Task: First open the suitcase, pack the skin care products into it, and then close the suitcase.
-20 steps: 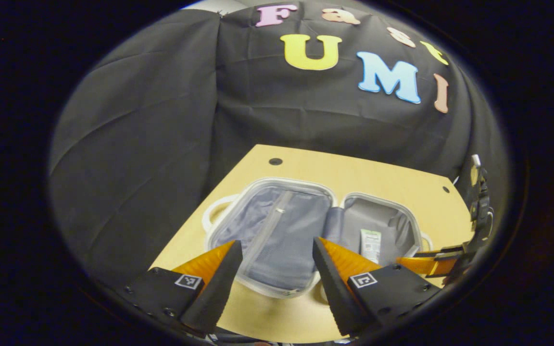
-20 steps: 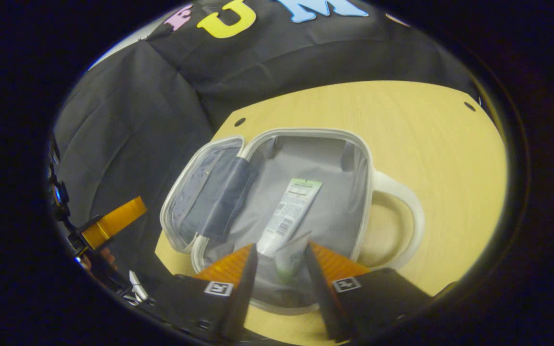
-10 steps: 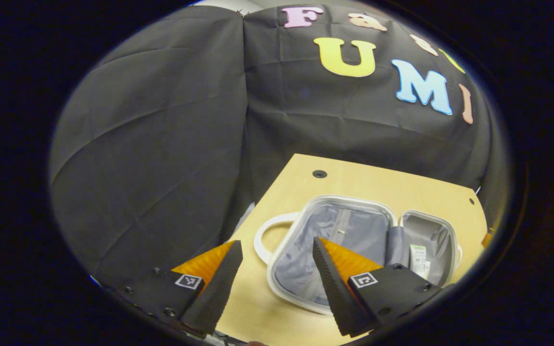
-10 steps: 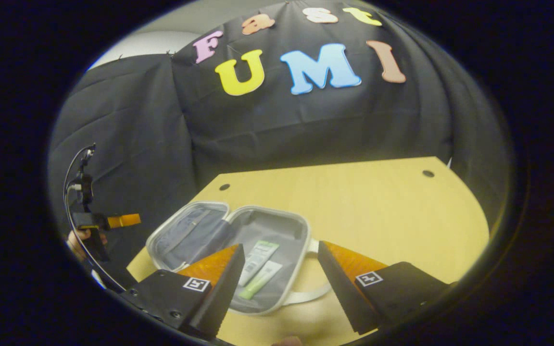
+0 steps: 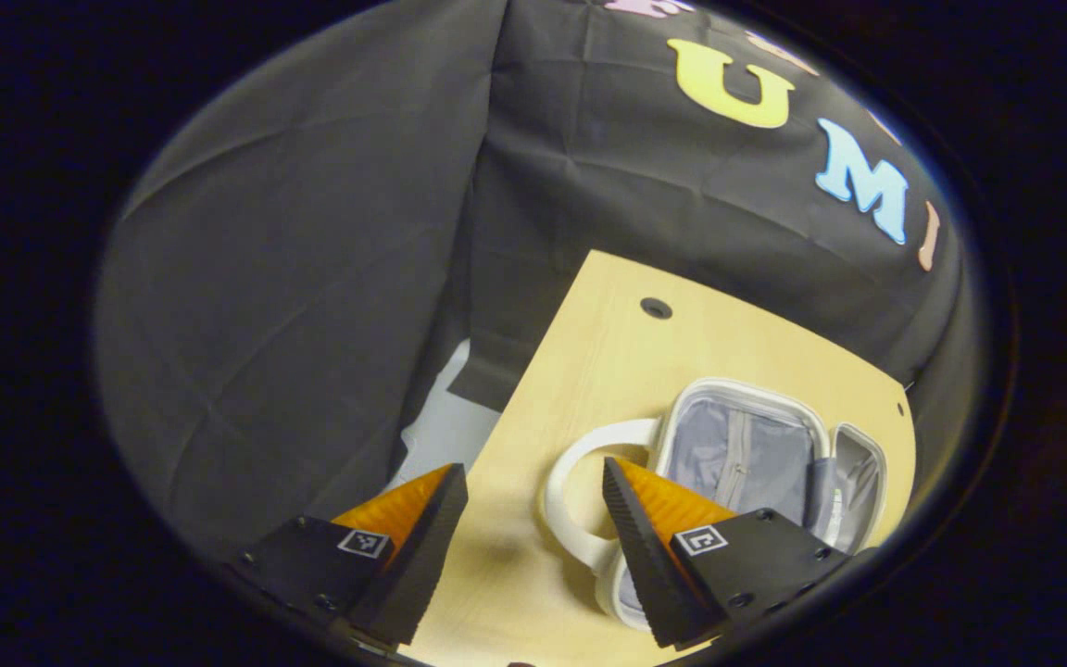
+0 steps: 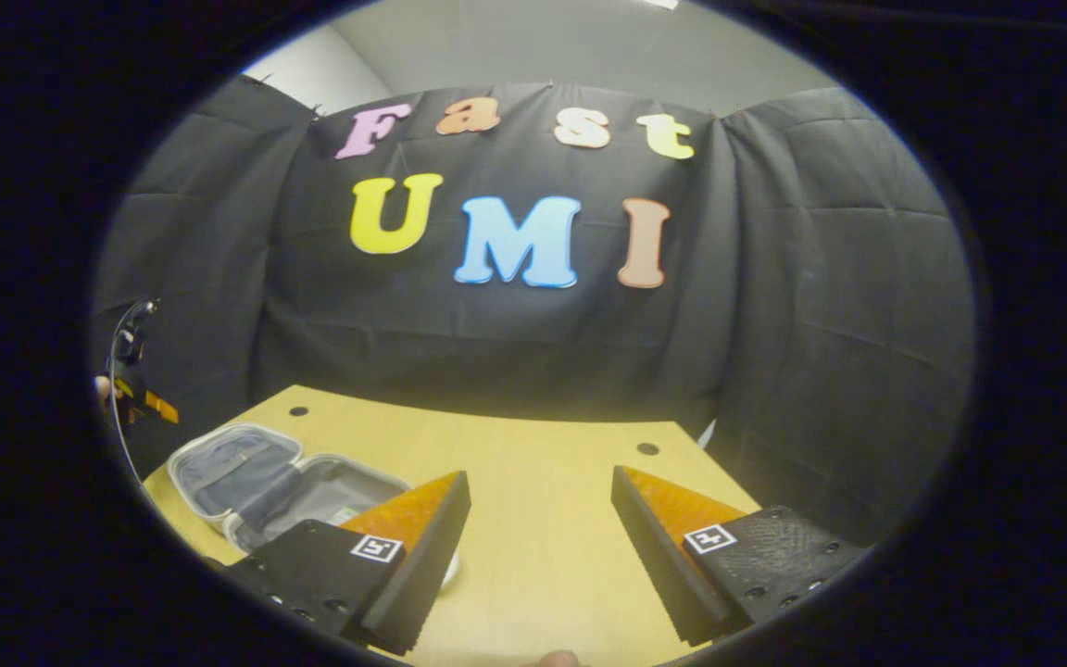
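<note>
Both my grippers had pulled back from the suitcase (image 5: 756, 445) since a second ago: then my right gripper (image 6: 541, 528) hung over the open half with a tube between its fingers, and now it pointed across the bare table (image 6: 533, 482), with the case off to its left (image 6: 283, 482). My left gripper (image 5: 533, 528) had swung left too, so the case lay just right of its fingers, with the white handle (image 5: 580, 491) nearest them. Both pairs of fingers were spread wide with nothing between them. The suitcase lay flat and open on the table, both lined halves up. I couldn't make out the tubes clearly in these views; a pale scrap showed in the half nearer my right gripper.

Packing looked done to me, so closing was the step in hand. To do it well, I judged, my left gripper should catch the rim of the zip-pocket half and fold it over the hinge, while my right steadied the other half so the case didn't slide.
</note>
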`<action>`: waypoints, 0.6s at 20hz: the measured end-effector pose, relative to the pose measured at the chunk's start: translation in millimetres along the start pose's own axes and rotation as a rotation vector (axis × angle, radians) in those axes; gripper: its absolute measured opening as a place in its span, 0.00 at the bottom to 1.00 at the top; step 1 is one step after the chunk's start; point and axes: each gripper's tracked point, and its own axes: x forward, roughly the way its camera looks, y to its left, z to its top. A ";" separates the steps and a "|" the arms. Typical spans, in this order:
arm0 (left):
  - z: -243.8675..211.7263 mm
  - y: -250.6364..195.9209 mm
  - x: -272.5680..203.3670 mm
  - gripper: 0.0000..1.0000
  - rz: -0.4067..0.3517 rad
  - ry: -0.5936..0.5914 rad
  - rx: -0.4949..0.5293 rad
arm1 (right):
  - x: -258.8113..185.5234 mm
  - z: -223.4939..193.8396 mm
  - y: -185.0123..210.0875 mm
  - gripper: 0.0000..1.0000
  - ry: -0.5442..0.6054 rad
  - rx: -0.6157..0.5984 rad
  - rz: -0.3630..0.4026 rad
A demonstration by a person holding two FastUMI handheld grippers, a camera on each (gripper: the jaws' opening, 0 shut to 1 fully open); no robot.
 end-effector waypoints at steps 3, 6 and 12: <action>-10.7 -10.8 22.6 0.96 -0.106 0.069 -0.047 | 0.4 -4.3 -3.7 0.94 0.036 -0.010 -0.032; -28.4 -12.3 50.4 0.97 -0.131 0.143 -0.076 | 2.7 -13.6 11.1 0.94 0.088 0.005 -0.008; -52.5 -27.5 77.2 0.51 -0.175 0.202 -0.233 | 9.0 -4.5 22.7 0.94 0.078 0.010 0.020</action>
